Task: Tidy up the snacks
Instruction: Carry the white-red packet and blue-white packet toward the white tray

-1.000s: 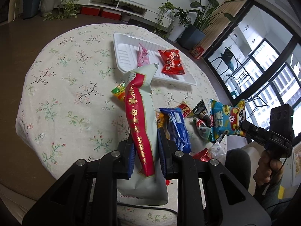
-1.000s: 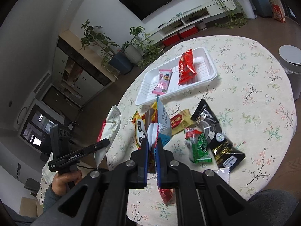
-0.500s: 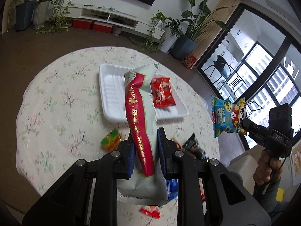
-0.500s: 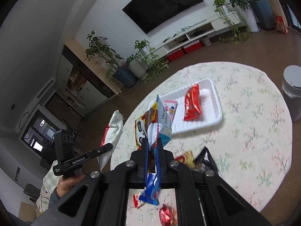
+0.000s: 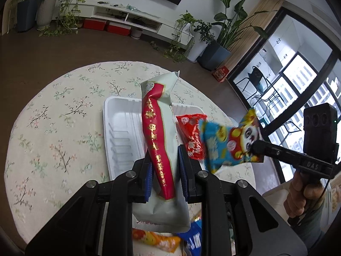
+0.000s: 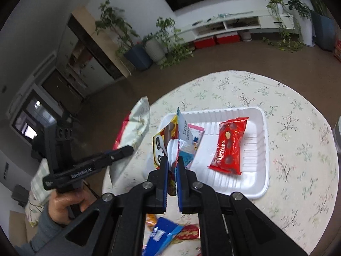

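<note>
A: How are the two grippers posed?

B: The left gripper is held above the round floral-clothed table, its fingers pointing toward the far edge. It is clamped on a long pale-green snack bag with a red band, which stands upright at frame centre over the white foam tray. The right gripper is likewise raised over the near left part of the tray, and it is closed on a blue panda snack packet that is gripped by its lower end.

A: What is seen from one wrist and not the other?

B: From the left wrist, the panda face and the blue and yellow front of the packet are shown at centre right, blurred, with the right gripper and the hand on its handle at lower right. A red cookie packet is only partly seen behind it. From the right wrist, the red cookie packet is shown whole, lying flat in the tray's middle, and a pink packet is seen beside it in the tray, mostly hidden behind the held packet. The left gripper appears at centre left, with the pale-green bag held off the table's left edge and the person's left hand wrapped round the handle at lower left.

A: And the remaining snacks?

B: Loose packets are seen blurred at the bottom edge of both views: an orange one and a blue one. Their exact positions cannot be told.
</note>
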### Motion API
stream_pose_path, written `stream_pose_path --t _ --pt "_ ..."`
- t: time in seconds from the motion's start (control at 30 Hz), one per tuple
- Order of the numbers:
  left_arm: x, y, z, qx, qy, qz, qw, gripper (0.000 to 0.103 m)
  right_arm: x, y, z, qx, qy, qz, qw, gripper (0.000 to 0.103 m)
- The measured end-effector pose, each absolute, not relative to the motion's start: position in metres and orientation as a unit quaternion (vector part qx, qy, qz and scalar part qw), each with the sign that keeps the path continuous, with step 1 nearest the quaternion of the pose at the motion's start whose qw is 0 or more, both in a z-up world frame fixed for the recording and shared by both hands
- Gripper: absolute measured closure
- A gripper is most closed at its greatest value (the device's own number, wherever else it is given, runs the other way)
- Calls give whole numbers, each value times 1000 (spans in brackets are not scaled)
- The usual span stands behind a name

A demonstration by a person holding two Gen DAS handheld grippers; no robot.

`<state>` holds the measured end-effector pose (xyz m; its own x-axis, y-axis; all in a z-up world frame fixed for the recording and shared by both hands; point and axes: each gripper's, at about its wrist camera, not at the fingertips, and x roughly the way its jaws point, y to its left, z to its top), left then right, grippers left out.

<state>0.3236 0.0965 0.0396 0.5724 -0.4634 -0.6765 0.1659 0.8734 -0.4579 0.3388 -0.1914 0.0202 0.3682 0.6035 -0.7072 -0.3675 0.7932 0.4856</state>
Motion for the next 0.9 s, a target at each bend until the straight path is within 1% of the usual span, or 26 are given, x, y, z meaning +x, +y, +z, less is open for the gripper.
stream_pose_path --t 0.17,0.37,0.67,0.9 --pt "358 88 14 -171 442 -169 864 84 370 -183 -6 106 506 289 806 96" --pt "381 72 -15 -158 461 -172 856 84 397 -176 -40 117 530 280 792 98" --pt "403 60 -35 -150 465 -172 856 84 421 -170 -45 129 524 278 795 99" --pt "402 58 -52 -155 476 -155 851 83 440 -175 -59 152 532 253 794 99"
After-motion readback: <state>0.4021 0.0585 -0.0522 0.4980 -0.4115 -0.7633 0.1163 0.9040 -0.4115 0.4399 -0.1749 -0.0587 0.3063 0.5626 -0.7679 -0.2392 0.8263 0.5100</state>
